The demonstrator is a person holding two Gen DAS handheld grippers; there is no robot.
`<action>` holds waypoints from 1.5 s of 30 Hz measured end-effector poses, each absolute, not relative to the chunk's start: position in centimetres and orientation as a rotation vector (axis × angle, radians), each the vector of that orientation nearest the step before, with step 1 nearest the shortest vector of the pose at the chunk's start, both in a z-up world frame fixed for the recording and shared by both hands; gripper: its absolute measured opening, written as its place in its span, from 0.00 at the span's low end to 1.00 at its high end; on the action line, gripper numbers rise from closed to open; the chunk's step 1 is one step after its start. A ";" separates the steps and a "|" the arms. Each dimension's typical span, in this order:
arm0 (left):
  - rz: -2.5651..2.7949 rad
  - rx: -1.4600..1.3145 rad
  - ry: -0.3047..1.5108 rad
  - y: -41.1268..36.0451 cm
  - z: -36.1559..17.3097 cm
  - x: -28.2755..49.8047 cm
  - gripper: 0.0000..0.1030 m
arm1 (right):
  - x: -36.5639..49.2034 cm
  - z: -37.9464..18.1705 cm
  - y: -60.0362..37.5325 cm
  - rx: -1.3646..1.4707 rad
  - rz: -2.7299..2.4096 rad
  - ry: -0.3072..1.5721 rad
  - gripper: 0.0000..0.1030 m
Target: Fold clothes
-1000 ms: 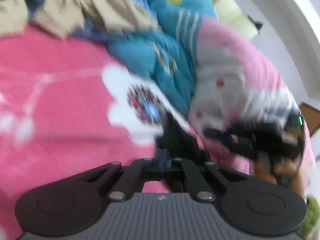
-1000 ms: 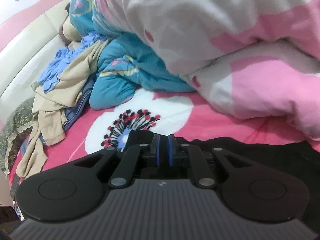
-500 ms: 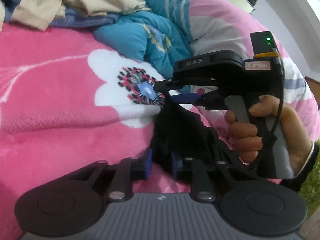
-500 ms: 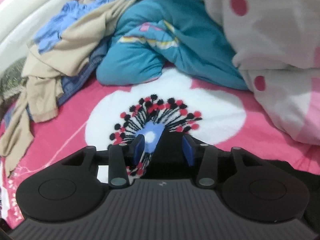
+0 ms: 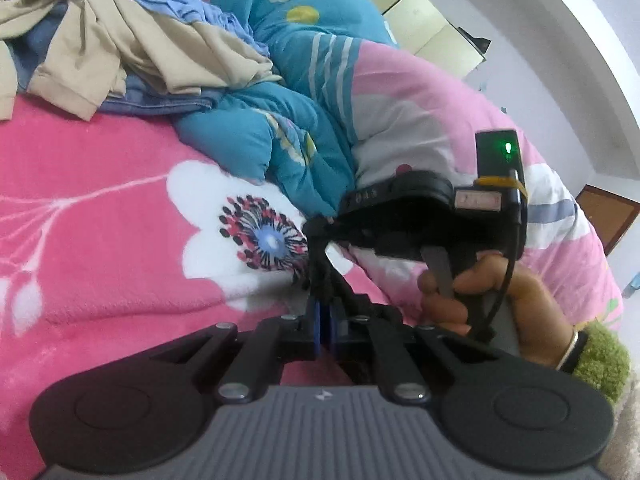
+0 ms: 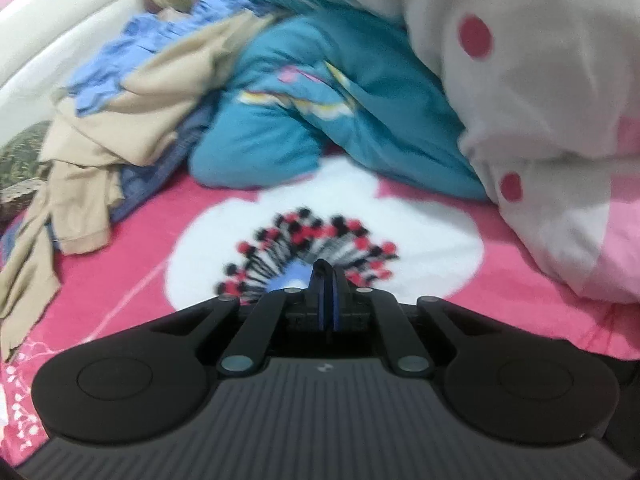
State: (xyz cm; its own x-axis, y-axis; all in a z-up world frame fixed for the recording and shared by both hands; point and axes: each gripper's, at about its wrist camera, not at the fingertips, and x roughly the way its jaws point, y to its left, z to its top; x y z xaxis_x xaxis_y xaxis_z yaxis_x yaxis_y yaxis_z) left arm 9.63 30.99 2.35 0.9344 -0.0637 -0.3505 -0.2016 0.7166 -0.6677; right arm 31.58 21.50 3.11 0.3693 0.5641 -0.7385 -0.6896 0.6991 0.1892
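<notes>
A black garment (image 5: 325, 280) is bunched into a narrow strip over the pink flowered blanket (image 5: 100, 240). My left gripper (image 5: 326, 320) is shut on its near end. My right gripper (image 5: 320, 229) shows in the left wrist view, held by a hand, shut on the strip's far end just above the flower print. In the right wrist view the right gripper (image 6: 327, 280) is shut with a small tip of black cloth (image 6: 320, 266) pinched between its blue pads. Most of the garment is hidden under the grippers.
A pile of beige, blue and denim clothes (image 5: 120, 48) lies at the back left. A teal quilt (image 5: 280, 128) and a pink-and-white quilt (image 5: 420, 120) are heaped at the back right, close behind the grippers. A white headboard (image 6: 60, 40) borders the bed.
Both grippers were open around the black garment half a second ago and have now shut on it. The garment is drawn up into a thin strip between them.
</notes>
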 end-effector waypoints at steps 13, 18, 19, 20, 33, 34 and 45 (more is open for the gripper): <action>0.135 -0.821 0.451 32.8 1.4 9.4 0.07 | 32.0 0.1 25.0 -0.149 0.894 0.928 0.07; 0.186 -0.834 0.402 33.7 1.8 8.6 0.09 | 33.9 1.7 21.6 0.066 0.932 0.910 0.23; 0.191 -0.839 0.395 33.9 1.8 8.5 0.09 | 34.2 2.3 20.7 0.109 0.933 0.895 0.24; 0.191 -0.842 0.392 33.9 1.8 8.5 0.09 | 34.4 3.2 19.5 0.139 0.932 0.874 0.24; 0.077 -0.791 0.366 32.0 1.8 9.5 0.21 | 21.5 4.0 10.5 -0.337 0.850 0.751 0.24; 0.061 -0.768 0.362 31.6 1.9 9.6 0.21 | 20.3 2.9 10.9 -0.392 0.844 0.735 0.24; 0.028 -0.763 0.525 30.8 -0.1 11.7 0.24 | 11.9 1.0 13.9 -0.613 1.079 0.551 0.23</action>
State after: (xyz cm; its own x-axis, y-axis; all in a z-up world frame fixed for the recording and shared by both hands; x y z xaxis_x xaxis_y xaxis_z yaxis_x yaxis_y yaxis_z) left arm 11.75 30.81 -0.14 0.8713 -0.1622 -0.4632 -0.2107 0.7288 -0.6516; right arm 11.91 13.89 1.05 0.3725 0.6320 -0.6796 -0.9211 0.3413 -0.1875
